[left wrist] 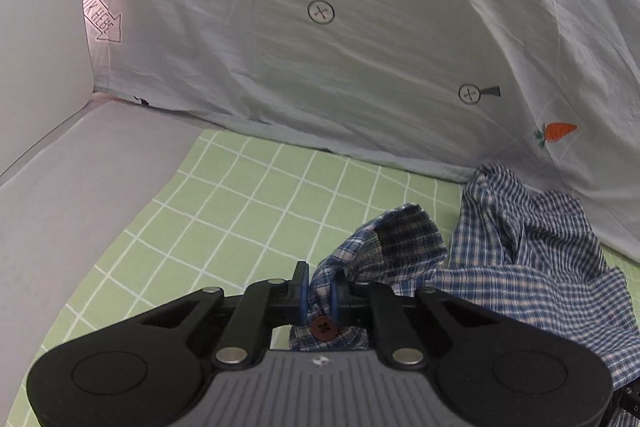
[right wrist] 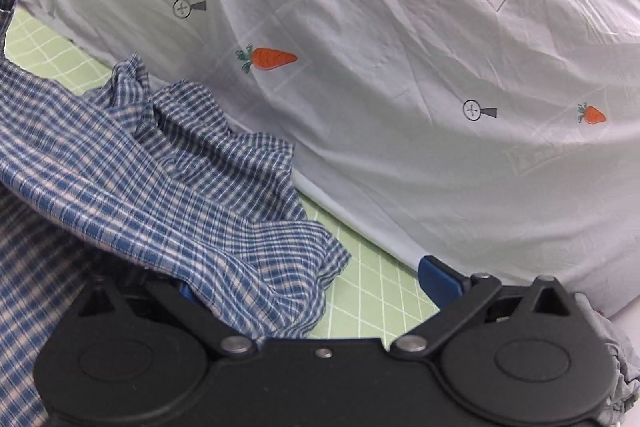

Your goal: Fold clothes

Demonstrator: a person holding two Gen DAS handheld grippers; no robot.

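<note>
A blue and white plaid shirt [left wrist: 520, 259] lies crumpled on a green grid sheet [left wrist: 240, 219]. My left gripper [left wrist: 319, 293] is shut on the shirt's buttoned edge, and a brown button [left wrist: 322, 327] shows just behind the blue pads. In the right wrist view the same plaid shirt [right wrist: 160, 187] fills the left half and drapes over the left finger. My right gripper [right wrist: 312, 291] stands open, its right blue finger [right wrist: 438, 277] bare over the green sheet [right wrist: 380, 299], with shirt fabric lying between the jaws.
A pale printed sheet [left wrist: 340, 47] with carrots and arrows rises like a wall behind the shirt, and the same printed sheet [right wrist: 440, 87] shows in the right wrist view. A grey padded surface [left wrist: 60, 187] borders the green sheet on the left.
</note>
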